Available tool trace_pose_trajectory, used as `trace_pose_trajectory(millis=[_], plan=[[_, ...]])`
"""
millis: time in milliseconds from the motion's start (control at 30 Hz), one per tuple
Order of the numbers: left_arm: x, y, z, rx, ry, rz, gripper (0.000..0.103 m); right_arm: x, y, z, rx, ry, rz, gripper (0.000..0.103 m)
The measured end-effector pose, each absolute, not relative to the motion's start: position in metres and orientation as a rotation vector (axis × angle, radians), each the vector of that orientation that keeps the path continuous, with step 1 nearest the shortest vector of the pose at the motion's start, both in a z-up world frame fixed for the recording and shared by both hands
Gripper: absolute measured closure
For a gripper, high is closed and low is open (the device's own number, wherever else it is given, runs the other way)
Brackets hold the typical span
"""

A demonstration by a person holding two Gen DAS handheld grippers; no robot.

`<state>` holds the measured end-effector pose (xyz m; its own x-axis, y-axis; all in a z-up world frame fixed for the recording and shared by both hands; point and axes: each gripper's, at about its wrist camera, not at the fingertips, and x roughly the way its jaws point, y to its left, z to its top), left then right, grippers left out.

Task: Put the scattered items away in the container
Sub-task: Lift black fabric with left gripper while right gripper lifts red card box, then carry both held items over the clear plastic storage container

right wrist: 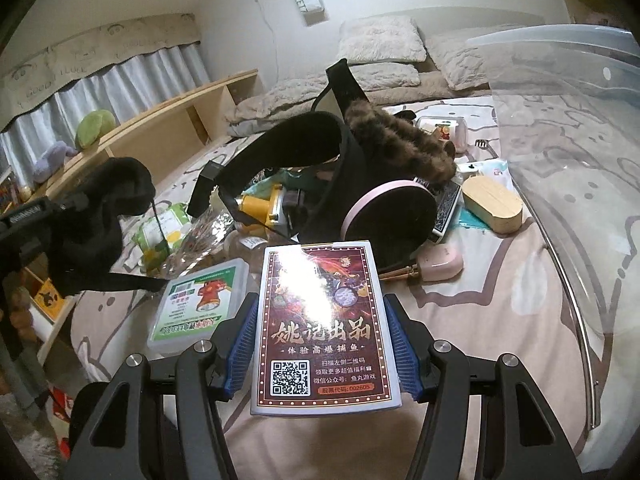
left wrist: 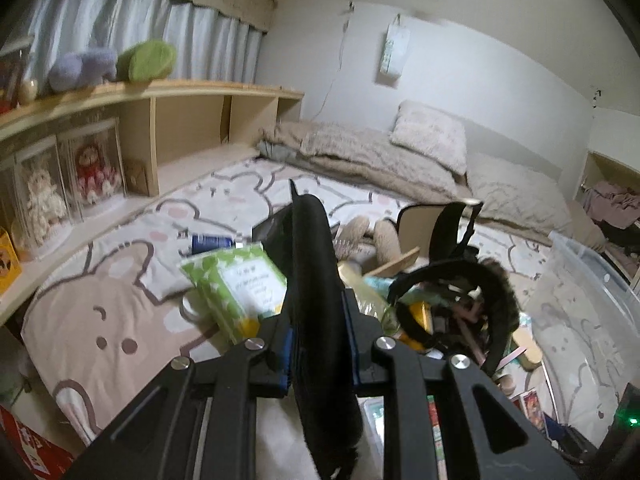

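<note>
A black fuzzy earmuff band is held upright at the frame's centre. A glossy dark-red card box with a QR code is held flat at 6 o'clock. The clear plastic container is seen at 3 o'clock.

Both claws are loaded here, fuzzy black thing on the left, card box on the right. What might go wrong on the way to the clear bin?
1. The black fuzzy item trails a strap toward the pile; it may snag and drag clutter.
2. The right claw holds the card box by its side edges only, so it might pivot or slip.
3. The clear bin sits to the right; the left claw must cross the pile.
</note>
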<state>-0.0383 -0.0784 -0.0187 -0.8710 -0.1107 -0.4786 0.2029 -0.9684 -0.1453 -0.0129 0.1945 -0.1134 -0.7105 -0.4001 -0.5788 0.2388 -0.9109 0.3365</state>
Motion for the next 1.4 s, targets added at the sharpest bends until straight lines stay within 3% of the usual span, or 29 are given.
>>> trace_pose_trajectory(millis=[933,1400], plan=[[0.023,-0.071,0.063,0.401,0.292,-2.976,0.083,0.002,0.208,-0.056,0.747,-0.366,-2.604,0.042],[0.018,-0.035,0.081,0.367,0.306,-3.100,0.083,0.006,0.237,0.002,0.574,-0.272,-2.692,0.042]])
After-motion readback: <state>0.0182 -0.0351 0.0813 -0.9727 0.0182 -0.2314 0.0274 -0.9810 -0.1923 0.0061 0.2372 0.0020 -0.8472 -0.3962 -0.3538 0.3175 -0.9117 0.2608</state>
